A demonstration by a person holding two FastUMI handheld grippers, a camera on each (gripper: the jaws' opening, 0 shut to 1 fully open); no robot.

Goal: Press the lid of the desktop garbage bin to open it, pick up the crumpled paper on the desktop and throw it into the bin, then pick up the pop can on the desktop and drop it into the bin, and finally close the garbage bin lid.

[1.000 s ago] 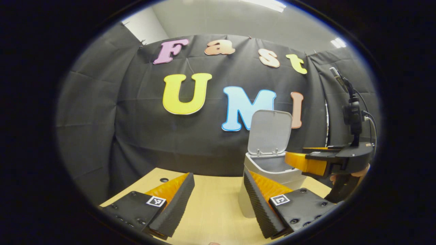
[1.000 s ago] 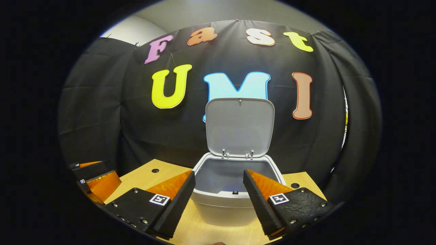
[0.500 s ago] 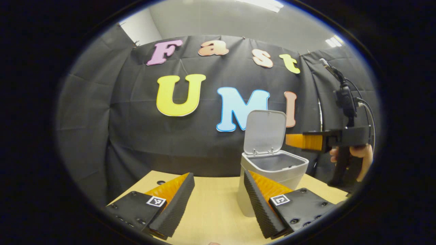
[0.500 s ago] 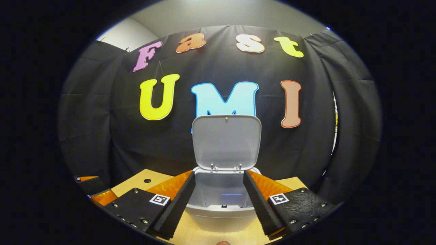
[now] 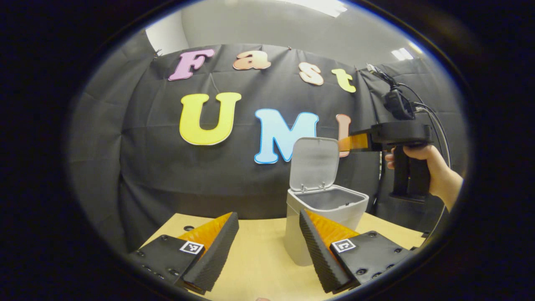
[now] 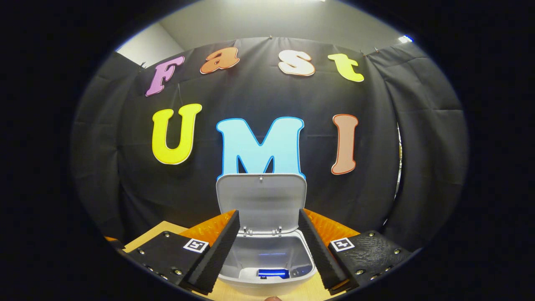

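The grey desktop bin (image 5: 297, 238) stands on the wooden table with its lid (image 5: 314, 164) raised upright. My left gripper (image 5: 267, 246) is open and holds nothing, low over the table just in front of the bin. A hand (image 5: 434, 171) holds my right gripper (image 5: 347, 143) level with the lid's top edge, to its right. In the right gripper view, my right gripper (image 6: 267, 246) is open above the bin (image 6: 267, 288), and the lid (image 6: 261, 200) shows between its fingers. Something blue (image 6: 273, 274) lies deep inside the bin; I cannot tell what it is.
The light wooden table (image 5: 259, 271) has a small round hole (image 5: 188, 228) near its back left. The black cloth wall hangs close behind the bin. A cable (image 5: 434, 121) trails from the right gripper's top.
The right gripper has risen from the bin's rim to the height of the lid's top. The left gripper's view has shifted, so the bin sits slightly farther left and smaller. Both stay open.
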